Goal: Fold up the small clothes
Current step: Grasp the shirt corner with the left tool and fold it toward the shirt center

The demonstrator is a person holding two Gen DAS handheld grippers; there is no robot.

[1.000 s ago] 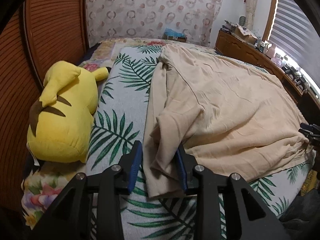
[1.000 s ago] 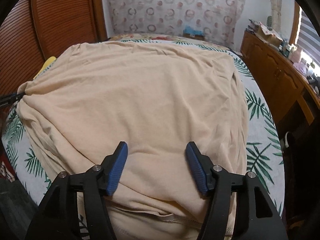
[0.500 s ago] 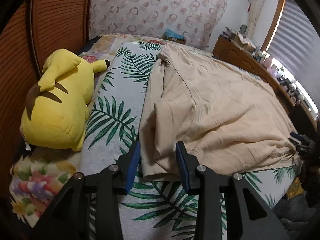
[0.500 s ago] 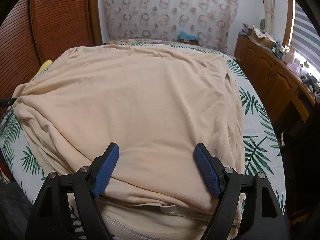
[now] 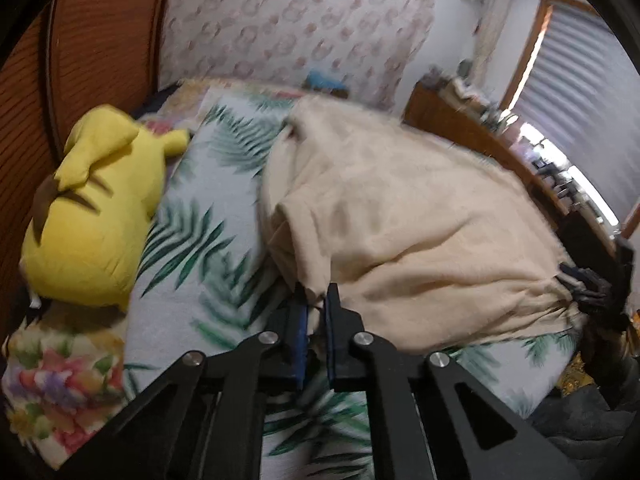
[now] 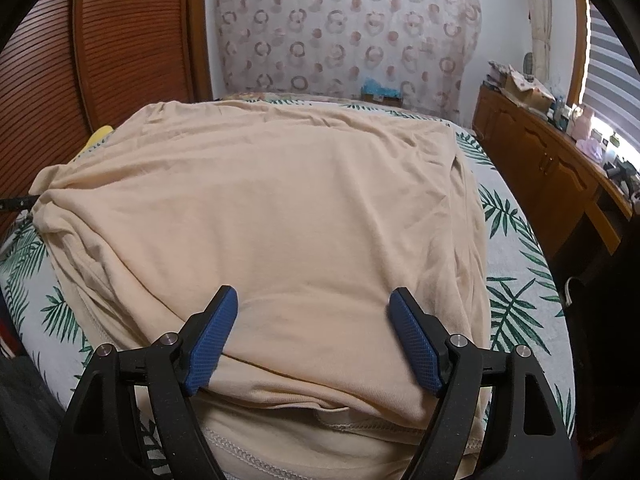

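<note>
A beige garment [image 5: 408, 216] lies spread over the leaf-print bed [image 5: 200, 280]; it fills the right wrist view [image 6: 280, 208]. My left gripper [image 5: 316, 304] is shut on the garment's near left edge and lifts a fold of it. My right gripper [image 6: 312, 320] is open, its blue pads [image 6: 212, 336] wide apart over the garment's near edge. The right gripper also shows in the left wrist view [image 5: 584, 284], at the garment's right corner where the cloth bunches.
A yellow plush toy [image 5: 96, 216] lies on the bed's left side beside a wooden slatted wall [image 5: 24, 80]. A floral cloth [image 5: 56, 376] sits at the near left. A wooden dresser [image 6: 552, 172] with clutter runs along the right.
My left gripper has closed on the garment's edge and pulled it up; that view is blurred. My right gripper has opened wider over the near edge.
</note>
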